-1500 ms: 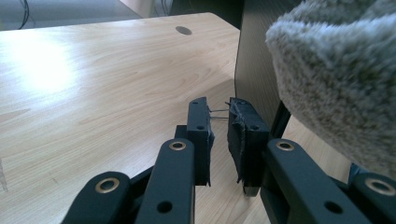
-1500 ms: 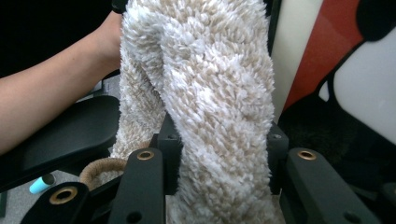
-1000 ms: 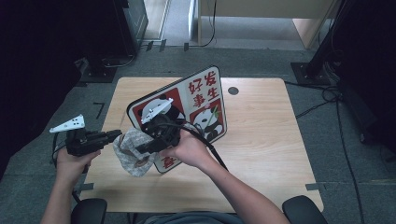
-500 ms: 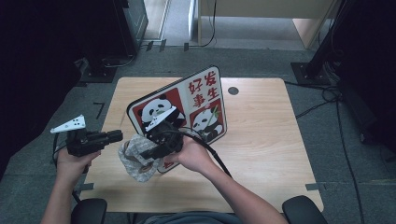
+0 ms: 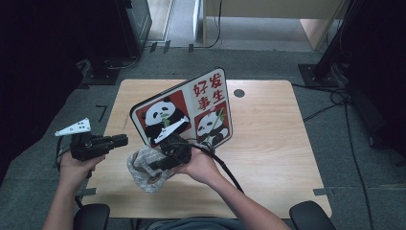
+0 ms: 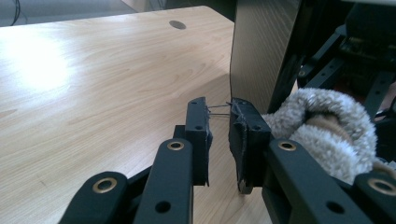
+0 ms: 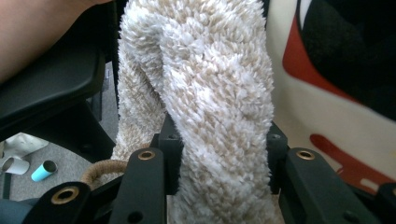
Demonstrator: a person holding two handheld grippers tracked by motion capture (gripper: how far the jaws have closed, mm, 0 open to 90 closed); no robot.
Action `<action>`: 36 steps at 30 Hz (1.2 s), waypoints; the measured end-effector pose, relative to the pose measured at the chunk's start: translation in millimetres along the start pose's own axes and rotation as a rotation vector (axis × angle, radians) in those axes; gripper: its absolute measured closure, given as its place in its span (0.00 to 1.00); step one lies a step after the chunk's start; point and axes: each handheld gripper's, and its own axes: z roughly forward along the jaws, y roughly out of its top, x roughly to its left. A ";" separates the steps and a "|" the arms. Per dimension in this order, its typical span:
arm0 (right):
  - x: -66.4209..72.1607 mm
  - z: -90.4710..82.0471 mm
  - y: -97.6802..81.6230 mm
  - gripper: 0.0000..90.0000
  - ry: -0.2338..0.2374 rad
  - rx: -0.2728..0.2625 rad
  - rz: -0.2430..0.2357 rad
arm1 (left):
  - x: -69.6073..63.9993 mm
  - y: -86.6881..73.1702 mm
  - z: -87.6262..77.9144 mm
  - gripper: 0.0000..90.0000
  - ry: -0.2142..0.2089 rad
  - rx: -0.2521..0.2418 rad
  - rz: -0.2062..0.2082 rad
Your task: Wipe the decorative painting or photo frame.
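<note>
My right gripper (image 5: 160,165) clamps a fleecy cloth (image 5: 143,167) at the near edge of the wooden table (image 5: 268,139).

My right hand (image 5: 198,165) angles leftward, pressing the cloth low over the tabletop in front of the panda board (image 5: 184,112). My left gripper (image 5: 122,140), jaws nearly together on nothing, points level just left of it. Grey floor and cables surround the table.
</note>
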 end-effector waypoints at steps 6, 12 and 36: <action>-1.6 3.8 -8.9 0.71 -0.003 -0.009 -0.032 | -2.4 1.9 2.1 0.85 -0.005 0.002 -0.008; -4.0 9.1 -17.3 0.71 0.000 0.000 -0.030 | -8.2 5.3 6.0 0.82 -0.026 0.009 0.008; -10.3 24.2 -51.8 0.71 -0.005 -0.001 -0.057 | -21.0 21.4 23.6 0.75 -0.095 0.002 0.028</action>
